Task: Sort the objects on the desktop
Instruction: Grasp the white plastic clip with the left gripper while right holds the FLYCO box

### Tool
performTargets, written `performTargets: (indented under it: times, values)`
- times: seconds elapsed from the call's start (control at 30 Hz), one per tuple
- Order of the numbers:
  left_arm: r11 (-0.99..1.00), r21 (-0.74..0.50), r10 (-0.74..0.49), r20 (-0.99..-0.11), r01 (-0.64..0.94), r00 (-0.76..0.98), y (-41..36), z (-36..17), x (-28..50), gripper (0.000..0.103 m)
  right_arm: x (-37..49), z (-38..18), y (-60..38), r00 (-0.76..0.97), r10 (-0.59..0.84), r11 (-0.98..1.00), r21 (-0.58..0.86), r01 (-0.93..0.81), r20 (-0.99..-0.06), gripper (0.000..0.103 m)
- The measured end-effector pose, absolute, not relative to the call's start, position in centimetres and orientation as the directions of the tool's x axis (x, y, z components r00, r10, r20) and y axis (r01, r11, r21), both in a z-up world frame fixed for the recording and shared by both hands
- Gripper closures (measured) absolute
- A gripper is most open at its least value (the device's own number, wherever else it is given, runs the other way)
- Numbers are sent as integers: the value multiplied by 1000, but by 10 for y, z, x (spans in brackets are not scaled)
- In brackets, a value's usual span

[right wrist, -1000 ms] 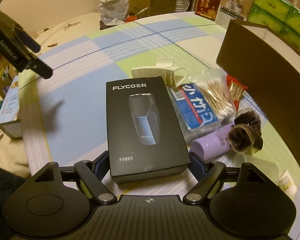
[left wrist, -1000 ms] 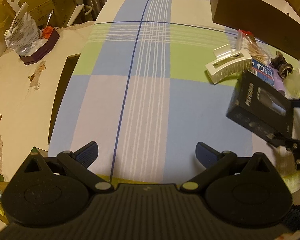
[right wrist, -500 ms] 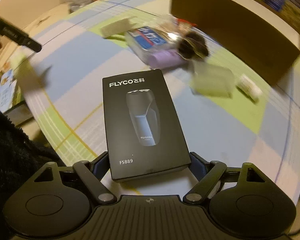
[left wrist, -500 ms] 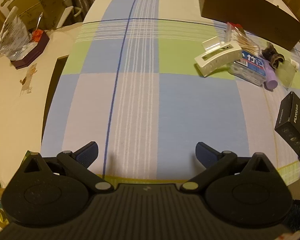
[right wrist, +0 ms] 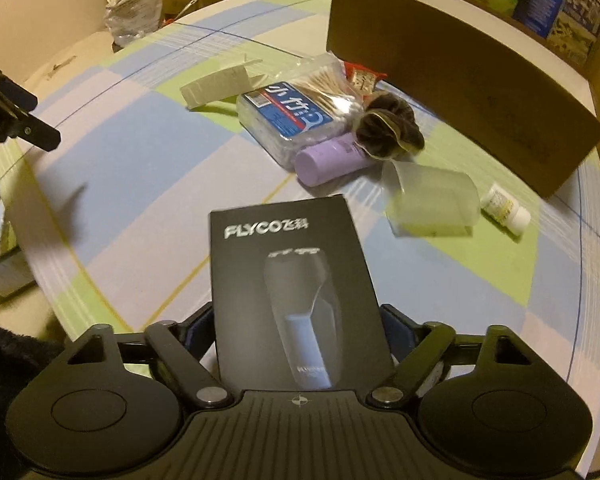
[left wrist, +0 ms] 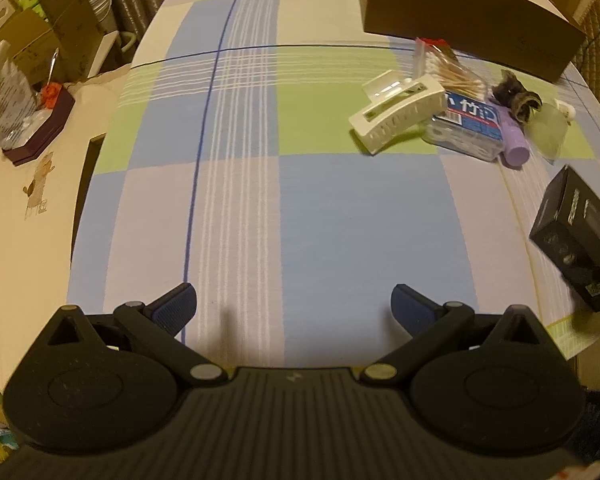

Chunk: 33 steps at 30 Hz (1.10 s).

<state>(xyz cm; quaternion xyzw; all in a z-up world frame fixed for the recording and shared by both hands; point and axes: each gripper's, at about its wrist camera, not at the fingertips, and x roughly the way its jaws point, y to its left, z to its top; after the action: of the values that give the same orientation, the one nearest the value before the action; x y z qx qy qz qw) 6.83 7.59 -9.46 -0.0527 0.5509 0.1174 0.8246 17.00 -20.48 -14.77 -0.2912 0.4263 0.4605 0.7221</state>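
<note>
My right gripper (right wrist: 298, 320) holds a black shaver box (right wrist: 292, 280) between its pads, just above the checked tablecloth. Its jaws are closing on the box's long sides. The left wrist view shows the same box (left wrist: 576, 232) at the far right edge. My left gripper (left wrist: 294, 298) hangs open over the cloth with nothing between its fingers. A pile lies beyond the box: a white hair claw (right wrist: 216, 84), a cotton swab box (right wrist: 296, 116), a purple tube (right wrist: 328, 160), a brown scrunchie (right wrist: 388, 128), a translucent cup (right wrist: 432, 204) and a small white bottle (right wrist: 504, 208).
A long brown cardboard box (right wrist: 460, 72) stands behind the pile, with green and blue packets beyond it. A dark tray with a plastic bag (left wrist: 24, 120) sits on the surface left of the table. The table's near edge runs just under both grippers.
The right gripper has carried the shaver box away from the pile toward the table's near right edge, and its view has rolled. The left gripper stays open in place.
</note>
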Motion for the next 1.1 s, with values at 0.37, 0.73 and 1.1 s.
performTargets:
  times: [0.37,0.73,1.1]
  values:
    - [996,84,83,-883,-19,461,59,-102,114,1,222,-145,-267,336,251,763,-28,-646,-908,26]
    - [926,181,-36,-830,330,557,49,-108,186,9,269,-143,-307,362,230,865,19,-502,-903,26]
    - [859,170,-96,-873,484,477,43,-128,227,39,279,-148,-321,347,239,868,39,-495,-907,25]
